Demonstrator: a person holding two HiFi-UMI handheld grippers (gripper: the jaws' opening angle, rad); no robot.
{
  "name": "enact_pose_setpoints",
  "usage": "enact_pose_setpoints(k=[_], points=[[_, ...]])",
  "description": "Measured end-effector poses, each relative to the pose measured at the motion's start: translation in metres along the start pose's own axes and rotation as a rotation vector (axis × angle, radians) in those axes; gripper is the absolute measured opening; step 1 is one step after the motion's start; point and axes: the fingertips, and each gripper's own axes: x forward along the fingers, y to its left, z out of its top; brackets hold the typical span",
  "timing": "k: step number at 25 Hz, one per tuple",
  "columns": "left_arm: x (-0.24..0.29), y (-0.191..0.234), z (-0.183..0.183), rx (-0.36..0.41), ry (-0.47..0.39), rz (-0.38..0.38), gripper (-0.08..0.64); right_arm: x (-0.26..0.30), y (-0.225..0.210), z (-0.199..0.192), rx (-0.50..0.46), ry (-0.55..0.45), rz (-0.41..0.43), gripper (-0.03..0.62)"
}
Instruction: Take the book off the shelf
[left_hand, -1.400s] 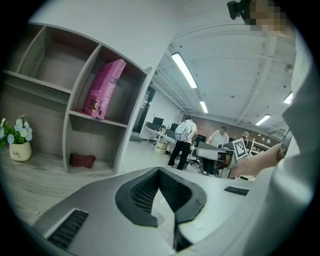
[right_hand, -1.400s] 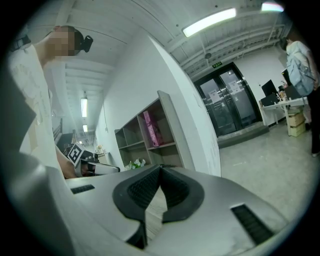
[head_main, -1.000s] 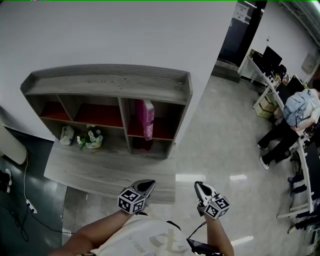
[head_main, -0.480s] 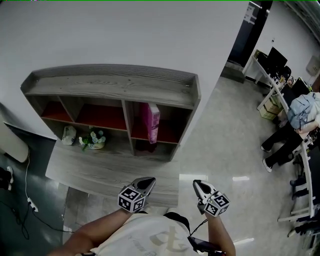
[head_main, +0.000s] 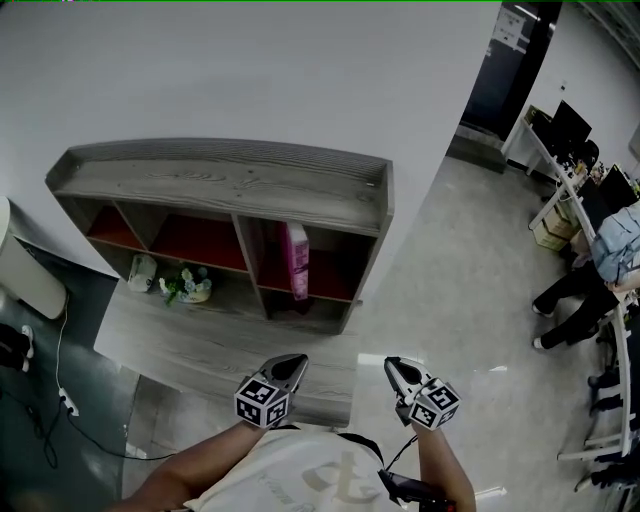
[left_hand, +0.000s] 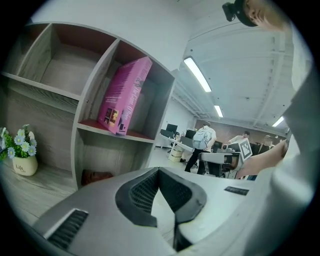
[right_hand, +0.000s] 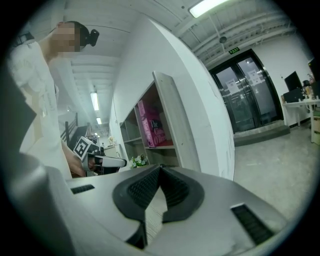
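In the head view, a grey wood-grain shelf (head_main: 220, 180) stood against a plain white wall, its boxy compartments lined in dull red. The book (head_main: 296, 260), a slim pink volume, stood on edge in the upper right compartment. A broad grey wood-grain counter (head_main: 200, 340) ran out below the compartments, carrying a small flower pot (head_main: 188, 285). The left tool (head_main: 293, 364) and the right tool (head_main: 393, 364) hung side by side near the counter's front edge, well apart from the book, each bearing a cube of black-and-white square markers. The floor (head_main: 440, 270) was pale and glossy.

In the left gripper view, the left tool (left_hand: 159, 171) had its dark ribbed pads meeting at the tips with nothing between them; its body was smooth grey plastic. The book (left_hand: 124, 95) showed a glossy pink cover and leaned with its top toward the compartment's right wall. The flower pot (left_hand: 22, 162), round and cream, sat on the counter at the far left.

In the right gripper view, the right tool (right_hand: 160, 170) was likewise closed, ribbed pads together at the tips and gripping nothing. The shelf (right_hand: 175, 125) appeared edge-on as a flat grey panel, with the book (right_hand: 150, 122) in the compartment behind it. Dark-framed glass doors (right_hand: 245, 95) stood to the right.
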Motion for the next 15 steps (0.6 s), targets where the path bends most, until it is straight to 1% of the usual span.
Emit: enact_pose_setpoints(k=[3, 6, 15], points=[[0.011, -0.001, 0.008, -0.011, -0.014, 0.022, 0.002, 0.004, -0.014, 0.006, -0.002, 0.001, 0.021, 0.005], [0.016, 0.002, 0.015, -0.037, -0.031, 0.053, 0.002, 0.010, -0.027, 0.011, -0.003, 0.002, 0.043, 0.005], [0.019, 0.020, 0.031, -0.022, -0.068, 0.212, 0.002, 0.036, -0.045, 0.016, 0.005, 0.018, 0.141, 0.005]])
